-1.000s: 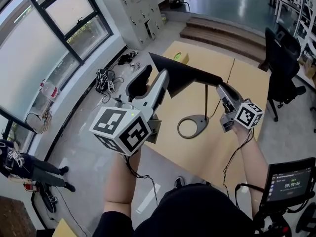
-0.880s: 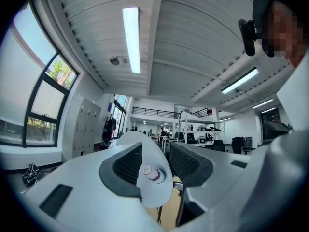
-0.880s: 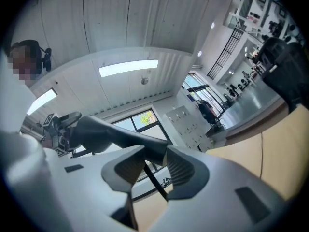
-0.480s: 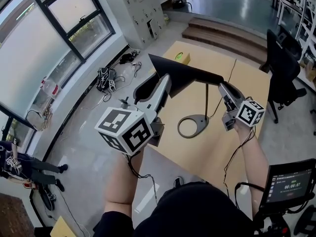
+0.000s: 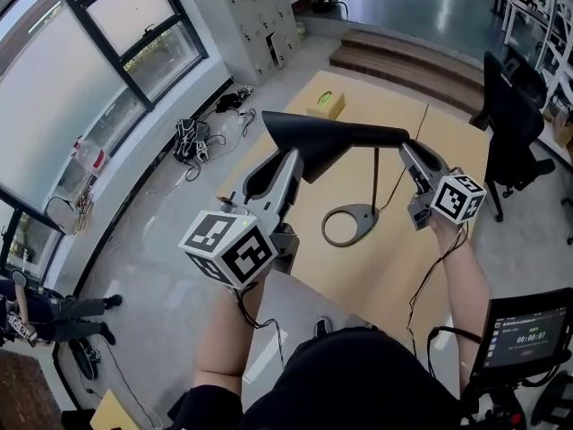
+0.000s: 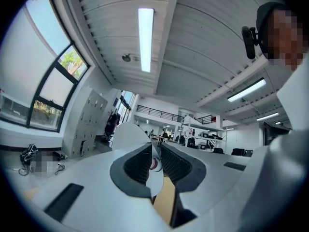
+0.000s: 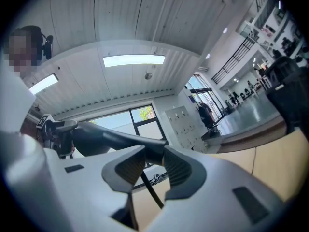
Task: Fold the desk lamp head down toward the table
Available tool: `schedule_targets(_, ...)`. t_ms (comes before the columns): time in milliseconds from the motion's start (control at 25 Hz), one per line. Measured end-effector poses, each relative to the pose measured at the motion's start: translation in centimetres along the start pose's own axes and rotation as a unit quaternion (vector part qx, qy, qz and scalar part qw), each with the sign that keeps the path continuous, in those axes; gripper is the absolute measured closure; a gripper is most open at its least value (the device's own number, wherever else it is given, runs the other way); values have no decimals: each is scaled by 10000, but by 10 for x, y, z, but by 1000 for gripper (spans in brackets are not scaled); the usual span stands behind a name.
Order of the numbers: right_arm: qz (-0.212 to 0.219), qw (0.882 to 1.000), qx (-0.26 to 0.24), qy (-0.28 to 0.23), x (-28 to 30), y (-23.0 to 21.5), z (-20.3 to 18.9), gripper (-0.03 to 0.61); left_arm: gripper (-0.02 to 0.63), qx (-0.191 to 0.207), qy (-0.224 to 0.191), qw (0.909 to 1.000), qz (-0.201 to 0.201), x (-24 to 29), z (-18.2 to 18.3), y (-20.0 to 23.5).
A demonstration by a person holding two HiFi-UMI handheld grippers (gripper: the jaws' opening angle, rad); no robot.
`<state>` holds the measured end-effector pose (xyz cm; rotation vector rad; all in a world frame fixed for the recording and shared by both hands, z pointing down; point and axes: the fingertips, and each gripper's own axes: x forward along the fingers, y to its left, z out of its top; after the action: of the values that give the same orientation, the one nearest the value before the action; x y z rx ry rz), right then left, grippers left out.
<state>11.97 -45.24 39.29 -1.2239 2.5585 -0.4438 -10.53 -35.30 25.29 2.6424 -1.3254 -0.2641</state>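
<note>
1. Since a second ago the head (image 5: 336, 135) has levelled above the bench (image 5: 394, 276); your left gripper (image 5: 286, 155) has just been closing and now pinches its rim.
2. Your right gripper (image 5: 408, 148) clamps the neck (image 7: 116, 138).
3. Pull hard and the thin rim could slip free.
4. No writing is legible.

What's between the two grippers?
The lamp head, seen in the head view. The left gripper has just been closing its jaws on it; the right gripper grips its arm.

Left gripper (image 6: 155, 156) just closing on lamp head (image 5: 338, 135); right gripper (image 7: 154, 157) clamping it
</note>
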Motion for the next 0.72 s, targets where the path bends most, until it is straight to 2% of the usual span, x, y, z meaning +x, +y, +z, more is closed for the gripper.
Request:
schedule_targets(200,-50,9998,-167,40,1,-2,5,456,565,-705,-341,9969,-91,-8,-15,11)
schedule_targets(400,-95,9988,-475,116,3,-2,12,457,565,-535,-298,9981,118,-13,-31,20)
schedule_targets(720,-194,9939,-1044,300,4,0,20,459,565,-961,-245,9949,176,-20,-56,31)
